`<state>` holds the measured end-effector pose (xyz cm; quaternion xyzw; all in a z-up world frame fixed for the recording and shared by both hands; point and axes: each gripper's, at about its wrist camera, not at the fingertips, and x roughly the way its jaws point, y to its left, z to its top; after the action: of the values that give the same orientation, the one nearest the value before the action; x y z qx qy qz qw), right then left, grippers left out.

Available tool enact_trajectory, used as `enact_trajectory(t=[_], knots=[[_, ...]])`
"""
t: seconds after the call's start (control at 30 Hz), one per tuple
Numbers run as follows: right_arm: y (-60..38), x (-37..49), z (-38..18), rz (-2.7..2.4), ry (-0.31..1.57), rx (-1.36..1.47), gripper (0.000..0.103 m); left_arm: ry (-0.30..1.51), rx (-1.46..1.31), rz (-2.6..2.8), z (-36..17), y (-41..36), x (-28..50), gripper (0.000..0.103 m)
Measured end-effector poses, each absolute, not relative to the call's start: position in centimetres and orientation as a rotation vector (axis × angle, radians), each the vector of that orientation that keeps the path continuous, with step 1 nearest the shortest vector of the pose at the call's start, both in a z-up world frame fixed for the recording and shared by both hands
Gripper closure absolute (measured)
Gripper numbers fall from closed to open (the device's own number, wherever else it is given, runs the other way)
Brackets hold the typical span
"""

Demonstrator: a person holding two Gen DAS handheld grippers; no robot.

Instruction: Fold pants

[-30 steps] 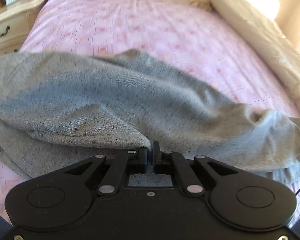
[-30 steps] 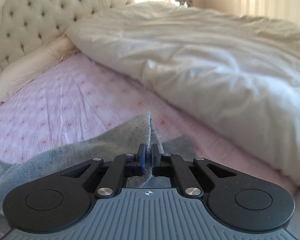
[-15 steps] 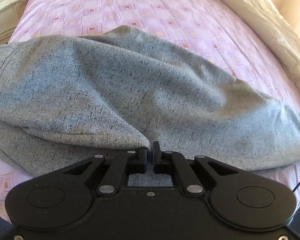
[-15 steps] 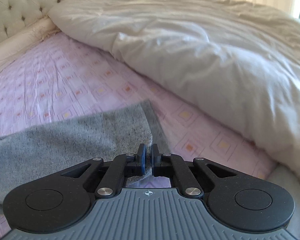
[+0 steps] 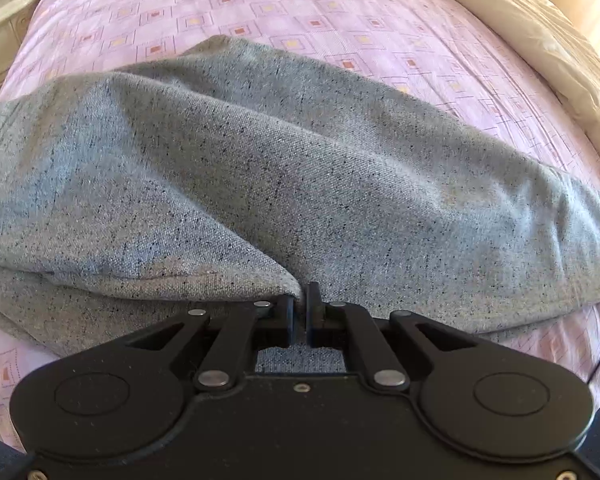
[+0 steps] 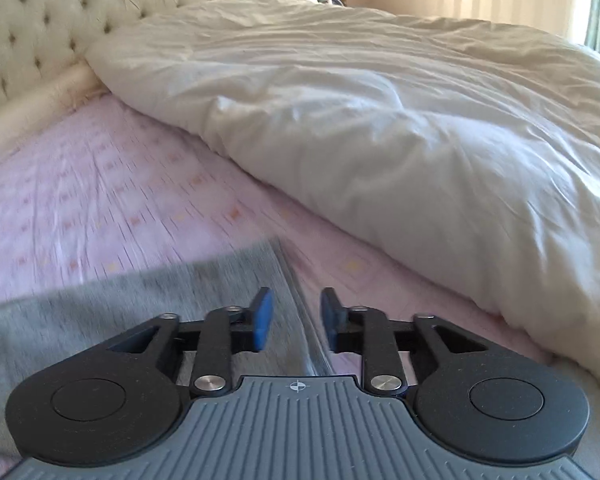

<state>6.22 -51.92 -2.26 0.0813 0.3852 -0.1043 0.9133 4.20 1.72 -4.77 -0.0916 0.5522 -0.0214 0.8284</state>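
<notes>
Left tongs (image 5: 299,312) pinch speckled grey pants (image 5: 300,168); right tongs (image 6: 296,320) apparently released.

The bed (image 5: 340,20) is covered by a pink sheet printed with small squares. Grey pants (image 5: 300,168) are laid folded across it, one edge seen at the sheet (image 6: 100,208). A rumpled cream duvet (image 6: 380,120) is heaped alongside, against the tufted headboard (image 6: 40,32).

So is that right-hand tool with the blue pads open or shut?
Open. The right tool has just been opening: its blue pads stand apart, with the grey pants edge lying loose between them.
</notes>
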Motion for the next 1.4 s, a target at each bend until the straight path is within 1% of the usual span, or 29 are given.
enact_trajectory(t=[0.1, 0.23, 0.3, 0.33, 0.37, 0.4, 0.5, 0.7, 0.73, 0.77, 0.83, 0.93, 1.03, 1.17, 1.3, 1.37, 1.4], knots=[[-51.8, 8.7, -3.0, -0.191, 0.805, 0.184, 0.072, 1.175, -0.186, -0.043, -5.0, 1.4, 4.5, 0.096], [-51.4, 11.3, -4.8, -0.194, 0.873, 0.169, 0.068, 1.178, -0.193, -0.039, -5.1, 1.6, 4.5, 0.095], [-51.1, 11.9, -5.5, -0.196, 0.896, 0.160, 0.068, 1.182, -0.204, -0.038, -5.3, 1.7, 4.7, 0.095], [-51.0, 11.8, -5.5, -0.197, 0.893, 0.168, 0.072, 1.184, -0.208, -0.037, -5.3, 1.8, 4.6, 0.095], [-50.8, 11.6, -5.3, -0.179, 0.887, 0.174, 0.087, 1.185, -0.210, -0.036, -5.3, 1.9, 4.6, 0.095], [-50.5, 11.5, -5.1, -0.168, 0.881, 0.162, 0.099, 1.187, -0.208, -0.035, -5.3, 1.9, 4.7, 0.095], [-49.5, 11.3, -4.8, -0.199, 0.883, 0.031, 0.099, 1.186, -0.188, -0.034, -5.3, 1.6, 4.5, 0.094], [-49.1, 11.2, -5.3, -0.246, 0.907, 0.012, 0.098, 1.224, -0.191, -0.035, -5.3, 1.3, 4.1, 0.094], [-48.9, 11.2, -5.1, -0.248, 0.912, 0.002, 0.095, 1.230, -0.205, -0.034, -5.3, 1.5, 4.0, 0.093], [-48.9, 11.2, -4.8, -0.251, 0.911, 0.003, 0.095, 1.237, -0.222, -0.031, -5.3, 1.7, 3.9, 0.092], [-49.0, 11.2, -3.9, -0.254, 0.893, 0.020, 0.090, 1.251, -0.247, -0.026, -5.1, 2.0, 3.8, 0.088], [-48.2, 11.0, -1.9, -0.237, 0.846, 0.016, 0.083, 1.254, -0.235, -0.033, -4.8, 2.0, 3.2, 0.086], [-46.3, 10.9, 0.5, -0.163, 0.801, -0.001, 0.083, 1.229, -0.166, -0.069, -3.3, 1.6, 2.6, 0.086], [-41.4, 10.7, 3.6, 0.004, 0.738, -0.053, 0.082, 1.124, -0.057, -0.026, -0.1, 3.0, 2.1, 0.086], [-34.5, 10.6, 5.5, 0.219, 0.695, -0.121, 0.082, 1.061, -0.109, 0.080, 2.7, 7.7, 2.8, 0.085], [-30.7, 10.4, 5.8, 0.328, 0.686, -0.150, 0.081, 1.041, -0.148, 0.153, 3.8, 10.4, 3.2, 0.078], [-28.6, 10.2, 5.9, 0.387, 0.684, -0.164, 0.081, 1.030, -0.166, 0.184, 4.2, 11.7, 3.4, 0.071]])
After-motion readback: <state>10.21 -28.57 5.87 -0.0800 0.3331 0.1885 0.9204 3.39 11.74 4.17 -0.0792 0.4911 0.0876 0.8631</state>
